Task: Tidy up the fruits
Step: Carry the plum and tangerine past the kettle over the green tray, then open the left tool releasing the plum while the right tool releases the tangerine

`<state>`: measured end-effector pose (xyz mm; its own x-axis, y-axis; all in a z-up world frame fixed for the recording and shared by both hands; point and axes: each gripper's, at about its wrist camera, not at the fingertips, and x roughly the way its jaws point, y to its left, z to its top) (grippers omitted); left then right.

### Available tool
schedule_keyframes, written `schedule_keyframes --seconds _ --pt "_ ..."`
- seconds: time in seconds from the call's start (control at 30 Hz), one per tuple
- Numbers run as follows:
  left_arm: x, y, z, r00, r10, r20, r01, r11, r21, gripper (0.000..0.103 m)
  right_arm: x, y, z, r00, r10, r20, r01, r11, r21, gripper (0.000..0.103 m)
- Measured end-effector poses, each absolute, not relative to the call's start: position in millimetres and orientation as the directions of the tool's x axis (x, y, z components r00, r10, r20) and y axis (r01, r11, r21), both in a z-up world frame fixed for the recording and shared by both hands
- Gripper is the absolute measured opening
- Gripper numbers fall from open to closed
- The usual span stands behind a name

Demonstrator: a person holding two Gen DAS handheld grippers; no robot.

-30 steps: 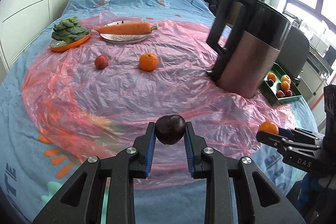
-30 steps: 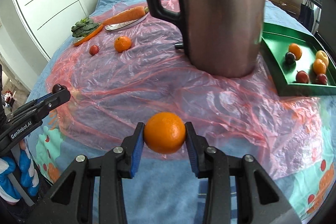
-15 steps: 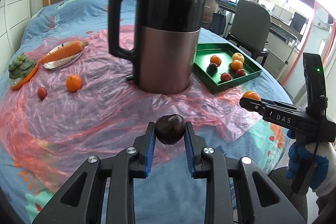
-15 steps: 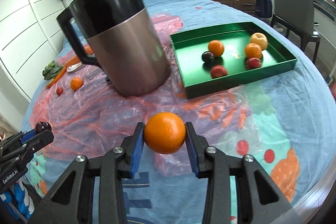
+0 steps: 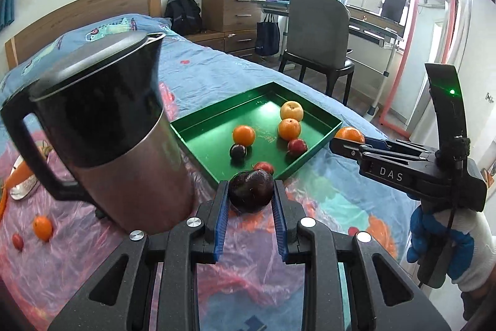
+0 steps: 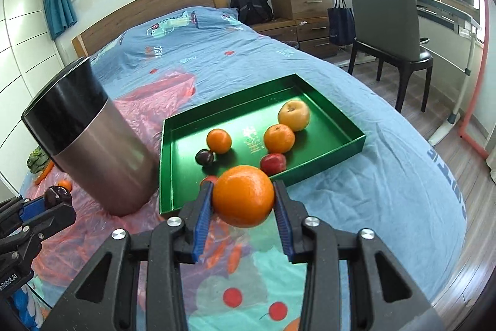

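My left gripper (image 5: 251,191) is shut on a dark plum (image 5: 251,190), held above the bed just short of the green tray (image 5: 198,131). My right gripper (image 6: 243,197) is shut on an orange (image 6: 243,195), also in front of the tray (image 6: 173,126). The tray holds several fruits: oranges (image 6: 219,140), a yellow apple (image 6: 294,111), a dark plum (image 6: 204,158) and red ones (image 6: 272,163). In the left wrist view the right gripper (image 5: 347,141) with its orange (image 5: 348,135) shows at the tray's right corner. The left gripper (image 6: 52,203) appears at the right view's left edge.
A tall steel and black kettle (image 5: 102,126) stands on pink plastic sheeting (image 5: 77,253) left of the tray. An orange (image 5: 42,227) and a small red fruit (image 5: 17,241) lie on the sheet at far left. A chair (image 6: 387,17) and desk stand beyond the bed.
Both grippers have swung to the right across the bed with their fruits still held. The kettle has slid to the left of the views and the green tray has come close in front.
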<state>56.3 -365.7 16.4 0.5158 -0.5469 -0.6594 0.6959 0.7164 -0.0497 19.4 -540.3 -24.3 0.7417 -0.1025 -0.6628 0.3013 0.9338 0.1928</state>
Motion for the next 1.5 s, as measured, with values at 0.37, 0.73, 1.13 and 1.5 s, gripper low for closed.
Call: schedule_keyframes --seconds 0.37,0.73,1.13,1.5 --pt "134 -440 -10 0.499 -0.52 -0.693 0.702 0.712 -0.029 0.023 88 -604 -43 0.718 -0.183 -0.672 0.366 0.92 0.14 0.036" --pt "178 -496 -51 0.465 -0.485 -0.741 0.712 0.702 -0.013 0.023 188 -635 -54 0.684 -0.229 -0.692 0.309 0.951 -0.009 0.035" --pt "171 -520 -71 0.502 -0.467 -0.728 0.746 0.66 0.092 0.023 244 -647 -92 0.603 -0.216 -0.768 0.254 0.965 -0.072 0.035" --pt "162 -521 -70 0.524 -0.458 -0.718 0.74 0.663 0.117 0.023 248 -649 -95 0.594 -0.199 -0.78 0.245 0.968 -0.06 0.036"
